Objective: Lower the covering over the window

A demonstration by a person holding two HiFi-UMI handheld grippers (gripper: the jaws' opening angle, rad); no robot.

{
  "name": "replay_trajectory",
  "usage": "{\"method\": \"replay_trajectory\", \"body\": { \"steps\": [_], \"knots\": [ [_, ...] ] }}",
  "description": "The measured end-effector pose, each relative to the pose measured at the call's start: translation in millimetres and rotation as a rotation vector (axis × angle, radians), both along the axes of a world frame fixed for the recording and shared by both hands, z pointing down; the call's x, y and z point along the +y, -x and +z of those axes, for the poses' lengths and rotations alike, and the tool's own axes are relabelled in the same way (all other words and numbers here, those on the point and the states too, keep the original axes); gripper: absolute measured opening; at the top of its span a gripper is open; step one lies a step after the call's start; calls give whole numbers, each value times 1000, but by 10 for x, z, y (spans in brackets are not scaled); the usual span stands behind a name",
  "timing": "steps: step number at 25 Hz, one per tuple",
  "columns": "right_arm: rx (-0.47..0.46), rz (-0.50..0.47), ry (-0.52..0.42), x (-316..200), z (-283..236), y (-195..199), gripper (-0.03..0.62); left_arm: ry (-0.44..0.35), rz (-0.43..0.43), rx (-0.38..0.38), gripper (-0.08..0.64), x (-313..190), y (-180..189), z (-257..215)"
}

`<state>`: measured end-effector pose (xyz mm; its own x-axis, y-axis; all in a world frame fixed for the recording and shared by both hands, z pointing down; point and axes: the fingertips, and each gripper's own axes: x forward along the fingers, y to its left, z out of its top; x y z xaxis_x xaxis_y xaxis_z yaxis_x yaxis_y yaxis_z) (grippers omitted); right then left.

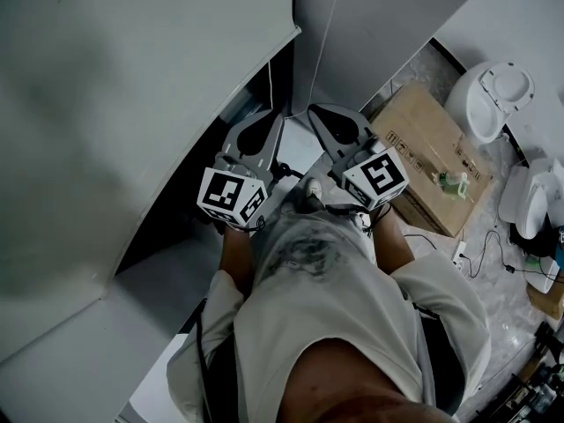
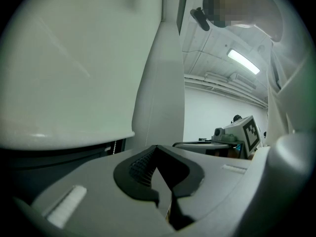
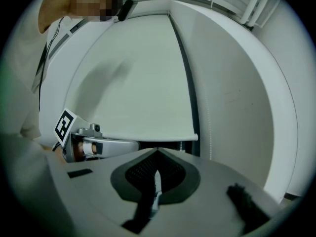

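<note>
- Upper left of the head view: pale roller blind (image 1: 132, 104), hanging a good way down, with its bottom bar (image 2: 64, 138) ending above a dark, uncovered strip of window (image 2: 44, 159).
- Just under the bar's right end in the left gripper view: a short run of beaded cord (image 2: 114, 146).
- Centre of the head view: left gripper (image 1: 263, 129) and right gripper (image 1: 335, 126) side by side, pointing level toward the blind's lower edge and apart from it. Both tongs pinched shut, with nothing seen between the jaws.
- Step in hand, as a judgement: fits a pause ahead of bringing the blind lower, and equally a blind already brought down and let go. Not possible to settle from here.
- Should the dark strip need covering: calls for parting one pair of tongs, closing on cord or bar, then a steady downward pull.
- Writing: black square markers on both cubes, no letters. Faint print on the cardboard box (image 1: 432, 161) at right, too small to read.
</note>
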<state>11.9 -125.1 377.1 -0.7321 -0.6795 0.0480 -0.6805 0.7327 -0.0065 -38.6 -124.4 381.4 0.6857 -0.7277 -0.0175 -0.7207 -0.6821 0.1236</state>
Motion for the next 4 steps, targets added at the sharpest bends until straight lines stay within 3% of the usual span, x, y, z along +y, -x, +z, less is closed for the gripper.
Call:
{"method": "replay_trajectory", "body": {
  "steps": [4],
  "knots": [
    [1, -9, -8, 15, 14, 39, 15, -3, -1, -1, 6, 5, 30, 0]
  ]
}}
